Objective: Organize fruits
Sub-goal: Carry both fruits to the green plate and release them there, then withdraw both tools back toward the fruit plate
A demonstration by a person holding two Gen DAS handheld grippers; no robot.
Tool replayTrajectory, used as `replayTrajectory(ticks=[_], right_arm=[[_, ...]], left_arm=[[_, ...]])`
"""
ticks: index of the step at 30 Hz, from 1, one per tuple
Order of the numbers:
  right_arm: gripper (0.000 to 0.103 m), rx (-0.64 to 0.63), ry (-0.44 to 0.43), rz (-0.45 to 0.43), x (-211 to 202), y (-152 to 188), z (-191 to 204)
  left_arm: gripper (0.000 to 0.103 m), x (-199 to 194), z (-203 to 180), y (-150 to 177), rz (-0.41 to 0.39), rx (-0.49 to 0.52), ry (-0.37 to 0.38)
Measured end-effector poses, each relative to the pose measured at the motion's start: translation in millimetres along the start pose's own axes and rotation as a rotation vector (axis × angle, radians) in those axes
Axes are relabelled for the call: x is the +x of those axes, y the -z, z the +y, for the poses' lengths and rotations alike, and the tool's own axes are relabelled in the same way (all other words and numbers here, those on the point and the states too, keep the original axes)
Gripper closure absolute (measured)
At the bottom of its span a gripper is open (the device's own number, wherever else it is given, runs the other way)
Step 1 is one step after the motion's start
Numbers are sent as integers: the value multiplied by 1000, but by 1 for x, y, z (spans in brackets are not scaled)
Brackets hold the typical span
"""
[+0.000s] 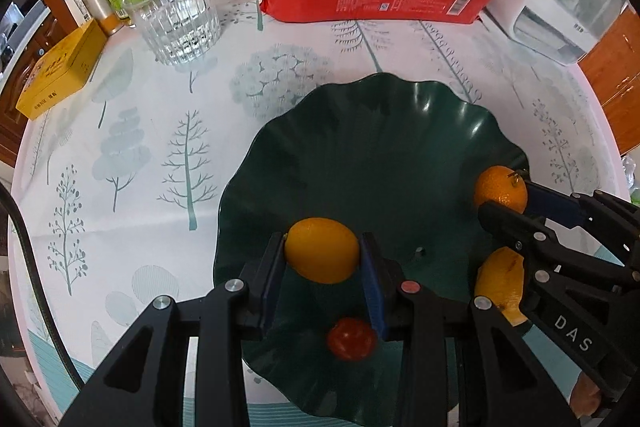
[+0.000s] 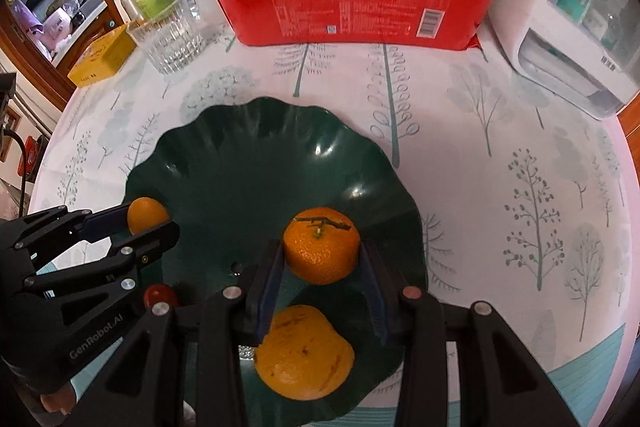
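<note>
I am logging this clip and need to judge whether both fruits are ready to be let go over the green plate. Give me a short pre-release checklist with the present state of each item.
1. Left hand-held gripper clamps the yellow-orange fruit: ok.
2. Right hand-held gripper clamps the stemmed mandarin: ok.
3. Both held fruits are over the green plate: ok.
4. Held fruits already resting on the plate: cannot tell.
5. Drop spots free: the large orange and the small red fruit lie nearer the camera than the held fruits: ok.
6. The two grippers are apart from each other: ok.
</note>
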State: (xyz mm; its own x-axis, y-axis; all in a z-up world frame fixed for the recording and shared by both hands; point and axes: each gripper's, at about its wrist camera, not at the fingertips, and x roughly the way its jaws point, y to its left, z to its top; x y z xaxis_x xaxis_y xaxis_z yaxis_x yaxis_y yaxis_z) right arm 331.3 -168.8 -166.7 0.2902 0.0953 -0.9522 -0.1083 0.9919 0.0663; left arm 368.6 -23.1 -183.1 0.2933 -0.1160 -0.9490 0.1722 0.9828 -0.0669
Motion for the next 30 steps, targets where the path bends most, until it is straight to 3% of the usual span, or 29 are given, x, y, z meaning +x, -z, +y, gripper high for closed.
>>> replayTrajectory(ticks=[3, 7, 13, 30], right_arm=[[63, 7, -9, 6, 3, 1, -1], [63, 2, -21, -1, 2, 1, 1], [59, 1, -17, -20, -6, -1, 0], [58, 0, -12, -77, -49, 0, 4]], left_arm=[[64, 1, 0, 1, 0, 2, -3], [41, -1, -1, 2, -11, 0, 4], [25, -10, -2, 4, -18, 2, -8], [18, -63, -5, 13, -61, 1, 9]])
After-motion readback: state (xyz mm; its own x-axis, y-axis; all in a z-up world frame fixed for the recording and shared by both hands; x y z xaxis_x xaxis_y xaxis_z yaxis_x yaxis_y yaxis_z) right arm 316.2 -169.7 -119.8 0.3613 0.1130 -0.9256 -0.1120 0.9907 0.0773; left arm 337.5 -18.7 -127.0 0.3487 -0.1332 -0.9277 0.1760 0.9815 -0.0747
